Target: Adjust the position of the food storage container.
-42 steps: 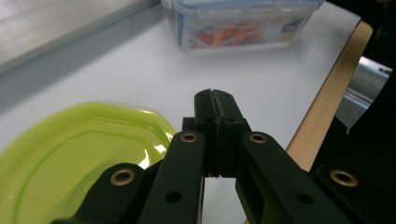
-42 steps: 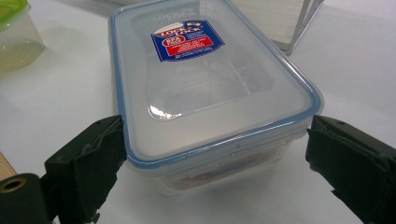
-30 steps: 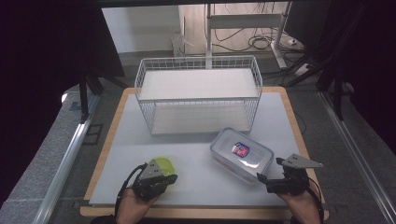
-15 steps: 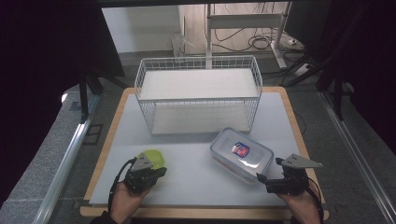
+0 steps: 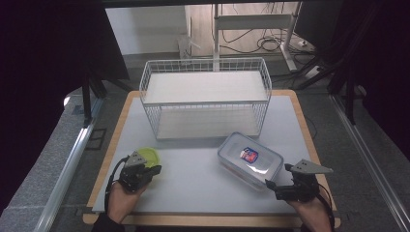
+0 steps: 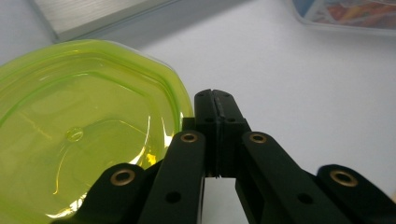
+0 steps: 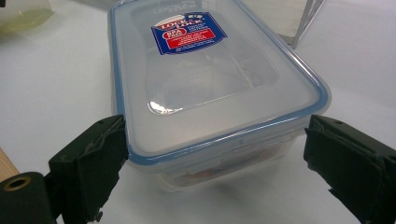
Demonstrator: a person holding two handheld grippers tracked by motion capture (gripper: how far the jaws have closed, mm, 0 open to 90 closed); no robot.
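Observation:
A yellow-green translucent round container (image 5: pixel 148 155) (image 6: pixel 70 130) lies at the table's near left. My left gripper (image 5: pixel 153 170) (image 6: pixel 215 95) rests right beside its rim, jaws shut with nothing between them. At the near right stands a clear rectangular box (image 5: pixel 249 159) (image 7: pixel 210 79) with a blue-edged lid and a red and blue label. My right gripper (image 5: pixel 271 184) (image 7: pixel 215 144) is open, one jaw on each side of the box's near end. Its left jaw sits close by the lid's corner, and its right jaw stands apart from the box.
A white wire rack (image 5: pixel 205 96) with two shelves stands across the far half of the white table (image 5: pixel 193 179). The table's wooden edge (image 5: pixel 203 220) runs along the near side. Cables and a stand's legs lie on the floor beyond.
My left gripper has moved left across the table, staying shut. The green container beside it now lies farther left and a little farther away. The right gripper and clear box have not moved.

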